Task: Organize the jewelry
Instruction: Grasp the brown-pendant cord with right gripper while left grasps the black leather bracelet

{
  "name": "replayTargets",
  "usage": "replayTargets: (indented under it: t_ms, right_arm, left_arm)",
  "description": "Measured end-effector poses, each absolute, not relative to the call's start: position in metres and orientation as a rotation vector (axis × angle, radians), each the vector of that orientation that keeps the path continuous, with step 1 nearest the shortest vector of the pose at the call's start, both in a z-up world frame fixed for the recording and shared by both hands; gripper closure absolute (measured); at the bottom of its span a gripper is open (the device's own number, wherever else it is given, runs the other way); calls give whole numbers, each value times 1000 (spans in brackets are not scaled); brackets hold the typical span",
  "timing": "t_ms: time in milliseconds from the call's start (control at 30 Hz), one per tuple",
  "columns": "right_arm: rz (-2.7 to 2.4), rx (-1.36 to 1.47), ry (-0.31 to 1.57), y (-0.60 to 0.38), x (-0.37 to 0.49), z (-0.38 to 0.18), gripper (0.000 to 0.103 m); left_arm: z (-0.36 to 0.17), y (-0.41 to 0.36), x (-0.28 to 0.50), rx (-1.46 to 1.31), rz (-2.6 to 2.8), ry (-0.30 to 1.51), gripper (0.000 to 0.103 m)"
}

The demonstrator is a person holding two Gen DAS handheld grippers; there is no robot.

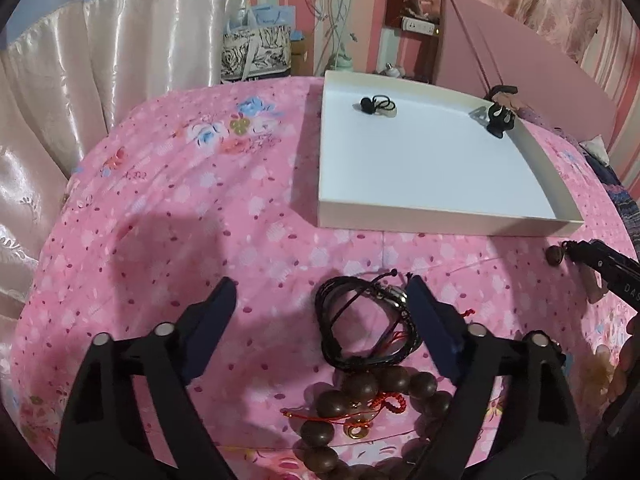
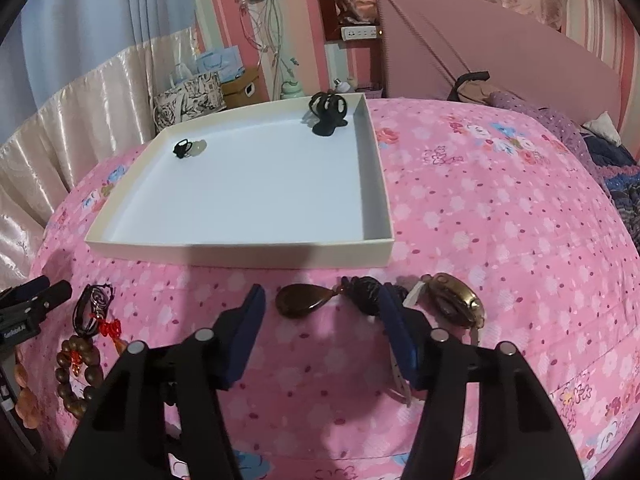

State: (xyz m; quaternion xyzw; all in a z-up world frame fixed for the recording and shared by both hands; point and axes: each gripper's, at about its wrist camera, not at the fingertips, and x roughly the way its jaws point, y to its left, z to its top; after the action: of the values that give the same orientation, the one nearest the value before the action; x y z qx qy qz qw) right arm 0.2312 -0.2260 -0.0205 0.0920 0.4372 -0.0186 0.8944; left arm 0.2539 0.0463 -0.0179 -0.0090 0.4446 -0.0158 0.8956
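My left gripper (image 1: 320, 292) is open over the pink floral bedspread. A black cord bracelet (image 1: 360, 320) lies between its fingers, close against the right finger (image 1: 432, 320); no pad presses it. Below it lies a brown wooden bead bracelet (image 1: 360, 392) with a red knotted cord (image 1: 386, 402). My right gripper (image 2: 320, 298) is open too. A brown teardrop pendant (image 2: 304, 300) lies between its fingertips, joined to a black bead cluster (image 2: 366, 294) by the right finger. A brass-coloured watch (image 2: 452, 300) lies just outside that finger. The white tray (image 1: 440, 224) (image 2: 240, 254) stands beyond.
In the tray's far corners are a black hair tie with a pale stone (image 2: 190, 147) and a black claw clip (image 2: 328, 114). Curtains hang at the left, a pink headboard (image 2: 480, 52) and bedding at the right. A patterned bag (image 2: 188, 98) stands behind the tray.
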Motion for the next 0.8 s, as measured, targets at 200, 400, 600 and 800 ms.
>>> replayTargets:
  t_ms: [200,400,600,800]
  right_arm:
    - [-26,189,943,-224,235,-30,51]
    - [-42,203,957,-228,238,-36,58]
    - [-84,230,968,-238,240,-40,61]
    - [-99,238,959,-242,242,-40,63]
  left_arm:
    - [-24,46,255,-16,-47,959,27]
    - [-26,44,255,-12,-49,958,27]
    - [-29,43,257,-9,-48,976,30]
    - [-30,44,257,-19,-64,991,32]
